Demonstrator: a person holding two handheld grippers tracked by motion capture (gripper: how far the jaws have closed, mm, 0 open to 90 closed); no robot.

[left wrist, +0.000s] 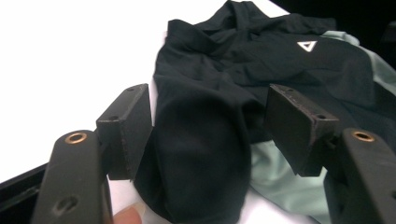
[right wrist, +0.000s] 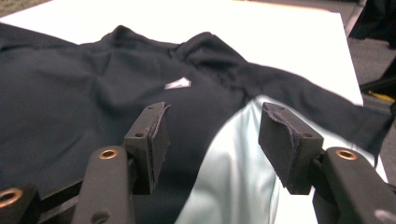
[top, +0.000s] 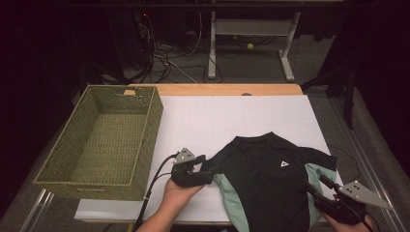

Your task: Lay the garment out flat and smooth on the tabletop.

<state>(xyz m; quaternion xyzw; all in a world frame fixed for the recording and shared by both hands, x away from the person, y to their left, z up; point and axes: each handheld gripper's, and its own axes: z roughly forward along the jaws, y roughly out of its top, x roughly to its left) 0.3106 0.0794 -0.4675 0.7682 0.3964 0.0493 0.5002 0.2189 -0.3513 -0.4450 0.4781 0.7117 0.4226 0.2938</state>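
While black shirt (top: 263,176) lies flat, left hand-held gripper (top: 205,170) and right hand-held gripper (top: 316,186) gape, gripping nothing.

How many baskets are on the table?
1. The basket sits on the left side of the table, left of the shirt. None seems hidden.

Left gripper (left wrist: 208,133) jaws apart, black sleeve (left wrist: 201,154) between them — untouched, white table (left wrist: 70,56)
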